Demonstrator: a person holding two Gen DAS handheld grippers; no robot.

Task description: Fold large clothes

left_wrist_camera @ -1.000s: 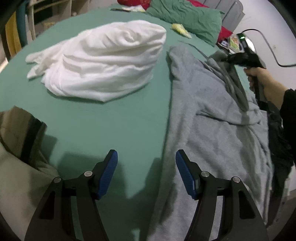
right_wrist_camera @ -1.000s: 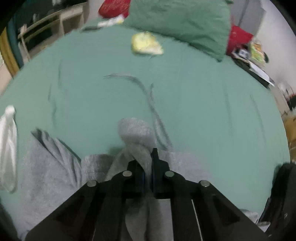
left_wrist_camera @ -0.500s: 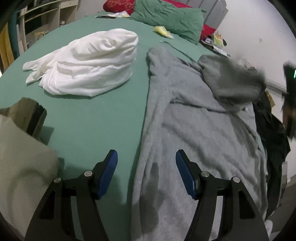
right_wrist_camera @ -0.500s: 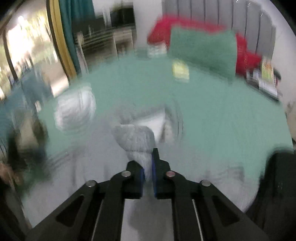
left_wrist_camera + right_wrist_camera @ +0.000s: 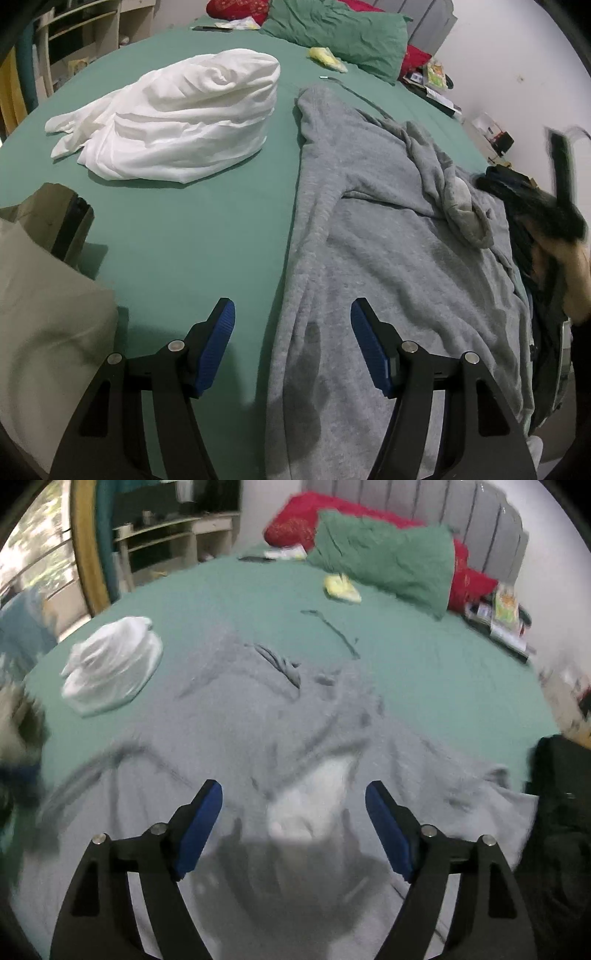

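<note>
Across the green bedsheet (image 5: 192, 236), from the left wrist camera, we see the grey hoodie (image 5: 388, 266) spread lengthwise on the bed's right half, its hood bunched in a rumpled heap near the far right edge. Our left gripper (image 5: 291, 336) hangs above the garment's near left edge, jaws apart and gripping nothing. A white bundled cloth (image 5: 177, 122) lies well apart on the sheet. From the right wrist camera, blurred, we see our right gripper (image 5: 293, 823) over the hoodie's wrinkled grey fabric (image 5: 258, 731), its jaws opening with no cloth pinched between them.
</note>
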